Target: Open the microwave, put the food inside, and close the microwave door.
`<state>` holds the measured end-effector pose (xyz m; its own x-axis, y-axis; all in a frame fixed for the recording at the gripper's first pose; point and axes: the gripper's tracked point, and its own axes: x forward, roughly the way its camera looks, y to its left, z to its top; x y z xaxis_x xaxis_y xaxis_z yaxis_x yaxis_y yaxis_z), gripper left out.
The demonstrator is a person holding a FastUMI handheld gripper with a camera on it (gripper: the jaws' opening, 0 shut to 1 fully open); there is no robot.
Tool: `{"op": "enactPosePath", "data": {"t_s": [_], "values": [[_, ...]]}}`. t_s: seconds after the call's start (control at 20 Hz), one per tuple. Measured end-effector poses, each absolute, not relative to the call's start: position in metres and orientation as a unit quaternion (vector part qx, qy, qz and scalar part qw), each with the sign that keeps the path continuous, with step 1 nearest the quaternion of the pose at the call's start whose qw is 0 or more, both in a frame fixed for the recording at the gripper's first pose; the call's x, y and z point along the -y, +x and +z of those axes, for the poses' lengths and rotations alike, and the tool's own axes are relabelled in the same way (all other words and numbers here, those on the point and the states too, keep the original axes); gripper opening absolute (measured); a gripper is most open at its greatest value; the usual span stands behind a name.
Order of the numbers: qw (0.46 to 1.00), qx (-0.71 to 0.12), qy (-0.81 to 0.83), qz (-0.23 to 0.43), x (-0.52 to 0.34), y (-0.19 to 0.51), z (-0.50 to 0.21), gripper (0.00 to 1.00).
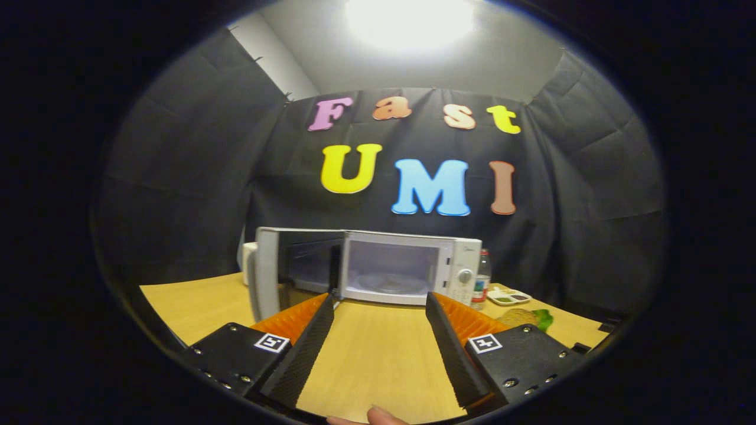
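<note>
Wooden counter (378,354) carried a white microwave (407,268) against the black cloth, its door (266,271) swung out to the left, cavity bare. Gripper (378,307) hovered back from it, fingers (304,342) spread wide with nothing between them. Food (517,317) lay to the right, just beyond the right finger, beside a small tray (508,296) and a bottle (481,277). Opening looked done; next was likely the pick. Best to swing right, come in low, straddle the food squarely and close gently, so it wouldn't slide or crush.
</note>
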<state>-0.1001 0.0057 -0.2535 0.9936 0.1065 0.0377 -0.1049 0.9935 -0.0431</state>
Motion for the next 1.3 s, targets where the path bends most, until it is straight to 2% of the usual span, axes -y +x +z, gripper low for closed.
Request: {"op": "enactPosePath", "data": {"t_s": [0.25, 0.45, 0.8, 0.95, 1.05, 1.1, 1.15, 1.2, 1.3], "values": [[0.997, 0.007, -0.014, -0.072, 0.112, -0.083, -0.276, 0.95], [0.993, -0.009, -0.008, -0.120, 0.166, -0.071, -0.298, 0.95], [0.988, -0.075, 0.093, -0.097, 0.188, -0.042, -0.355, 0.95], [0.972, -0.117, 0.197, -0.051, 0.173, -0.036, -0.383, 0.99], [0.952, -0.135, 0.275, -0.008, 0.158, -0.032, -0.390, 0.91], [0.945, -0.138, 0.295, 0.003, 0.155, -0.029, -0.392, 0.81], [0.941, -0.137, 0.308, 0.014, 0.153, -0.028, -0.392, 0.77], [0.938, -0.135, 0.319, 0.021, 0.150, -0.028, -0.389, 0.56], [0.940, -0.132, 0.313, 0.023, 0.148, -0.030, -0.388, 0.38]]}}
